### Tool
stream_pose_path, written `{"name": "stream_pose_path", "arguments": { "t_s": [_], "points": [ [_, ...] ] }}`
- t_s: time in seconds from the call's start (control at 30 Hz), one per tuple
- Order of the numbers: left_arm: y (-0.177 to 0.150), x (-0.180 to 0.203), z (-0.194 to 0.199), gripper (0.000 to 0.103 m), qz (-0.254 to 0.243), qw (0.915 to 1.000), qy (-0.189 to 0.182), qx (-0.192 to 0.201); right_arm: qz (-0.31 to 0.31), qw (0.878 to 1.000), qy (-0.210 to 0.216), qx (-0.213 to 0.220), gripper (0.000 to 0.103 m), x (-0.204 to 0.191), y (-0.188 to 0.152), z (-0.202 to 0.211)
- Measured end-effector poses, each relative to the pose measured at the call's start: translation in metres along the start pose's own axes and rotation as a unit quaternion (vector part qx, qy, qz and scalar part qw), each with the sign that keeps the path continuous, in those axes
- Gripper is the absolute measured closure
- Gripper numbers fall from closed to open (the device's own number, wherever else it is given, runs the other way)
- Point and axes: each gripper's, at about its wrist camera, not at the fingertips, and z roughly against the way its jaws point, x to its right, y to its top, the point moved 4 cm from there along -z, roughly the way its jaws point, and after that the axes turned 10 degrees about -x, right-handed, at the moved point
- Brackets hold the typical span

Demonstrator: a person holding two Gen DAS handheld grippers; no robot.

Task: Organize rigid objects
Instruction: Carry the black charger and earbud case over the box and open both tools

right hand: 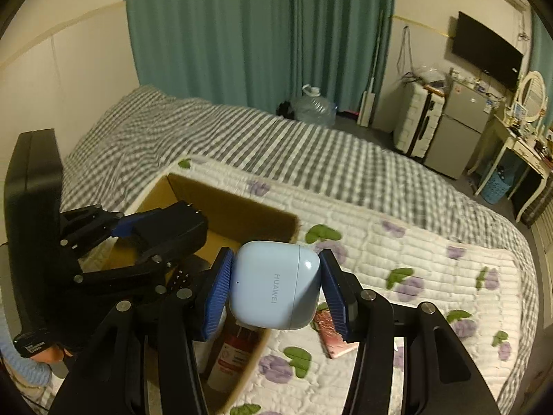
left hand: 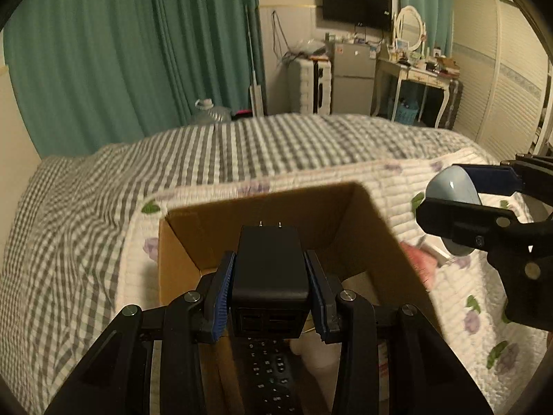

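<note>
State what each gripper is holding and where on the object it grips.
Left gripper: black power adapter, pinched across its two long sides. Right gripper: pale blue earbud case, clamped across its opposite side faces.

Left wrist view: looks forward and down, close above the open brown cardboard box (left hand: 363, 228). Right wrist view: same direction, from the box's right. Shared: the box, grey checked bedspread (left hand: 103, 207), teal curtains (right hand: 259, 34).

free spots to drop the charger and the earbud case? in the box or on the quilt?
Box: far end bare; near end crowded by remote and white item. Floral quilt beyond pink object is bare, as is checked bedspread.
</note>
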Motion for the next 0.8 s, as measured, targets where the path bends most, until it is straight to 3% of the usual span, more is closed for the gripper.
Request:
{"name": "stream_pose_path", "arguments": {
  "t_s": [0.23, 0.43, 0.57, 0.67, 0.8],
  "points": [
    [-0.012, -0.014, -0.021, 0.063, 0.025, 0.9988, -0.026, -0.033, 0.003, 1.000, 0.001, -0.021, 0.053, -0.007, 0.003, -0.032],
    [-0.017, -0.014, -0.027, 0.063, 0.026, 0.9978, -0.036, -0.050, 0.009, 1.000, -0.007, -0.025, 0.053, -0.017, 0.005, -0.033],
    [-0.017, -0.021, -0.021, 0.060, 0.036, 0.9981, -0.036, -0.034, 0.014, 0.999, -0.018, -0.028, 0.053, -0.021, 0.007, -0.028],
    [-0.016, -0.026, -0.011, 0.048, 0.042, 0.9984, -0.034, -0.017, 0.012, 0.999, -0.024, -0.029, 0.053, -0.021, 0.008, -0.022],
    [-0.017, -0.040, -0.005, 0.046, 0.066, 0.9971, -0.032, -0.019, 0.011, 0.999, -0.028, -0.029, 0.053, -0.023, 0.012, -0.019]
  ]
}}
